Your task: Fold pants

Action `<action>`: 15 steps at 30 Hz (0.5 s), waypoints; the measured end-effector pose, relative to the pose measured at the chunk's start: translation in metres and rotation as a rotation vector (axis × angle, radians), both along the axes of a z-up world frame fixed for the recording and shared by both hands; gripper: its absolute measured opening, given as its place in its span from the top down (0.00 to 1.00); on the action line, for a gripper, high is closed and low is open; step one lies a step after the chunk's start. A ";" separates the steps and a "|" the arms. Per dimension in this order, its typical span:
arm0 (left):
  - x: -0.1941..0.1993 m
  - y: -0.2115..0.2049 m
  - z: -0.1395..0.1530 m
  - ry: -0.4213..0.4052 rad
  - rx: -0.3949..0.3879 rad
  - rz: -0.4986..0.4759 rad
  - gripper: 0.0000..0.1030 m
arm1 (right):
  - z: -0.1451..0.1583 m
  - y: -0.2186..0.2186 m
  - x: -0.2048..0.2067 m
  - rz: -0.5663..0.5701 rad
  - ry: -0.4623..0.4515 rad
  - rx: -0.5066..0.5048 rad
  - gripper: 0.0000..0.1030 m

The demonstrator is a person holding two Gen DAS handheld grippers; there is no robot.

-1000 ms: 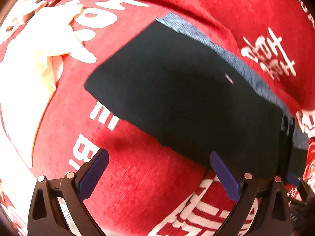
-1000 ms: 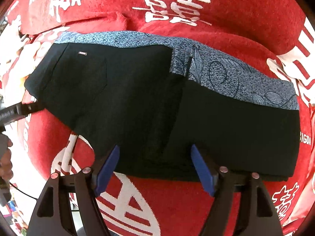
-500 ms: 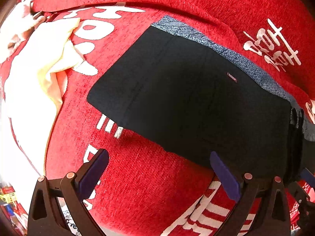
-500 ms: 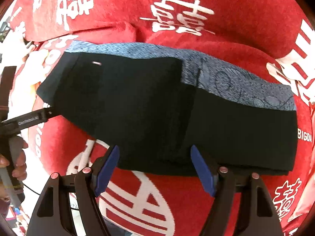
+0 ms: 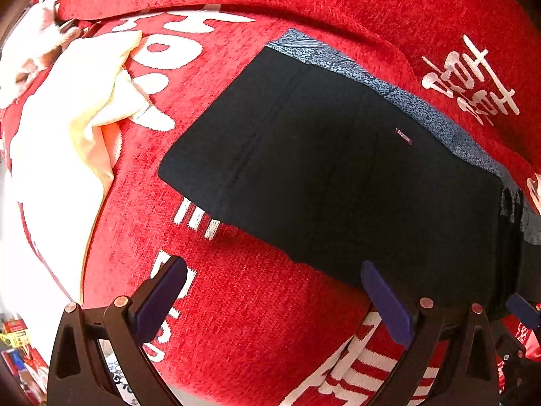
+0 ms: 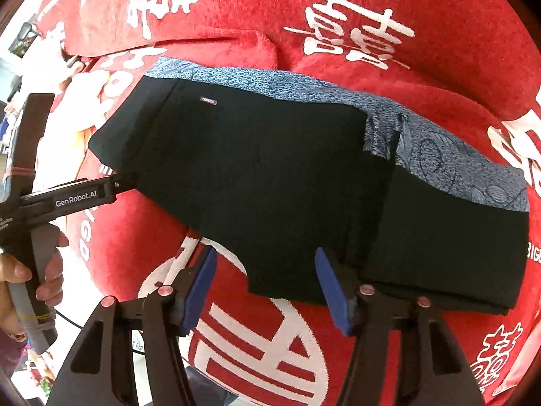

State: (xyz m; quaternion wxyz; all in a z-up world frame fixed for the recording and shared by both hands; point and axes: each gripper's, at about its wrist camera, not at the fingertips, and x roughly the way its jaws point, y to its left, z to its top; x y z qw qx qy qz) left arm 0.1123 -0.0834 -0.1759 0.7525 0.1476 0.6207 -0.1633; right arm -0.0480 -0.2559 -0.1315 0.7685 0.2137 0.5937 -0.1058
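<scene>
The black pants lie folded flat on the red sofa cover, with a blue-grey patterned band along their far edge and a small label on top. My left gripper hangs open over bare red fabric just off the pants' near-left edge, with nothing between its fingers. My right gripper points down at the near hem. Its jaws are closing, the hem's edge shows between the blue pads, and they do not press on it. In the right wrist view a hand holds the left gripper at the pants' left corner.
The red cover with white characters spreads under everything and rises into a backrest behind. A cream cloth lies crumpled to the left of the pants. Small clutter shows past the seat's front-left edge.
The right gripper's fingers have drawn closer together, and its view has pulled up and back, so more of the left gripper and hand shows. The left gripper has stayed put.
</scene>
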 end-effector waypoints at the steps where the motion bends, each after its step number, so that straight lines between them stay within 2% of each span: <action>1: 0.001 0.001 0.000 0.001 -0.002 0.002 0.00 | 0.000 0.000 0.001 0.000 0.001 -0.001 0.37; 15: 0.006 0.011 0.000 0.013 -0.041 0.018 0.00 | -0.004 0.011 0.009 0.020 0.012 0.006 0.37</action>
